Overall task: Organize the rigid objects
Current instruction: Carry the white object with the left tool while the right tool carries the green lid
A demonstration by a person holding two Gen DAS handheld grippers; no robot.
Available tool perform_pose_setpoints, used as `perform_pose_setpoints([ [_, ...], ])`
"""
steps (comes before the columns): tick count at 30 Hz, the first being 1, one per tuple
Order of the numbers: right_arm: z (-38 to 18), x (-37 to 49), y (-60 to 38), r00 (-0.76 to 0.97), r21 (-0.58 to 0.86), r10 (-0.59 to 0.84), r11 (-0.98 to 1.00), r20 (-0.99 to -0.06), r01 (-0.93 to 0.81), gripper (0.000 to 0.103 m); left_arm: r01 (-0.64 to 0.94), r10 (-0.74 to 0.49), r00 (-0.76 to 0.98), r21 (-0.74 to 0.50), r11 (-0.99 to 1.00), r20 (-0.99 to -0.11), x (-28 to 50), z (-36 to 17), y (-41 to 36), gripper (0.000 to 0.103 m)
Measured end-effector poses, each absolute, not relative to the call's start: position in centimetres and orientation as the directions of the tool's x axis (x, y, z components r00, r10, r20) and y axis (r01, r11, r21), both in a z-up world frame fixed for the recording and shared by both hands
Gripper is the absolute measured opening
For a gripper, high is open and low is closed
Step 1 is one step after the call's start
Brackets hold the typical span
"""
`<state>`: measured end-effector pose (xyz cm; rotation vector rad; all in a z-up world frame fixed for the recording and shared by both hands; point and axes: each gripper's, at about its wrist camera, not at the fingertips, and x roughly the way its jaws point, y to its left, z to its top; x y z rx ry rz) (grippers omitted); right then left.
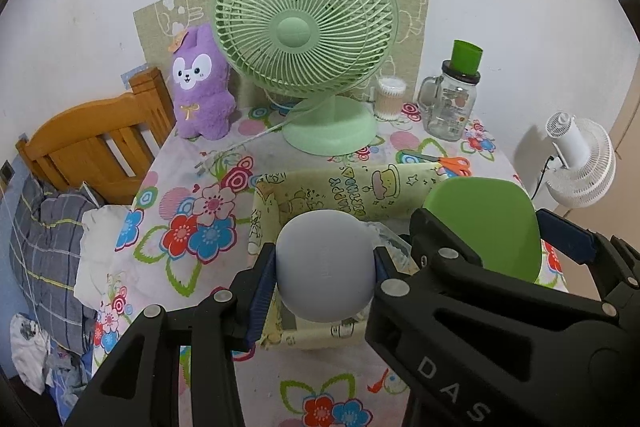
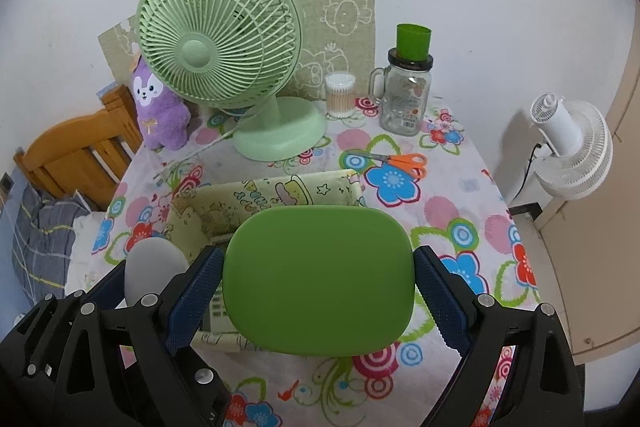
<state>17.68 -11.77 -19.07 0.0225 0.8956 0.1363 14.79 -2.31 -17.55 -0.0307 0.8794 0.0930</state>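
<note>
Holding both items over near yellow cartoon-print fabric box [image 1: 280,195]: left gripper [image 1: 324,267] clamps round grey speaker-like ball [image 1: 326,263], right gripper [image 2: 318,275] clamps flat green rounded plastic lid [image 2: 318,275]; neither dropped in yet, orange-handled scissors [image 2: 400,159] far right still out.

**Where everything sits on my table**

My left gripper [image 1: 325,263] holds a rounded case [image 1: 326,265] above the near left part of the fabric storage box [image 1: 272,203]; my right gripper [image 2: 318,283] holds a flat lid [image 2: 318,279] just to its right, over the box's right side. Behind the box stands the desk fan [image 2: 218,39], with a plush toy [image 1: 202,87] to its left. Right of the fan come the cotton swab jar [image 2: 340,95], then the glass mug jar [image 2: 404,99] with a cup [image 2: 413,41] on top. Scissors [image 2: 400,161] lie between mug and box. A second fan [image 2: 572,155] stands off the table, right.
</note>
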Motion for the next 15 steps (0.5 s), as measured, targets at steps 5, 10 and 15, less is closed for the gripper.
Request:
perform_pose_setpoints([
  [5,-19.8,19.1,-11.6,0.607,0.082,0.135,0.990,-0.783,-0.114,0.095,-0.106,0.078,0.623,0.016,0.994,-0.779,16.0,-18.1,-2.2,0.049],
  [10,-20.5,20.5,-11.3,0.599,0.081,0.134,0.990,-0.789,-0.115,0.095,-0.121,0.093,0.624,0.022,0.992,-0.776,17.1,-18.7,-1.9,0.049],
  [15,-21.7,21.6,-11.2,0.579,0.079,0.132,0.990,-0.805,-0.116,0.095,-0.132,0.097,0.602,0.021,0.991,-0.793,18.3,-19.7,-1.6,0.049],
])
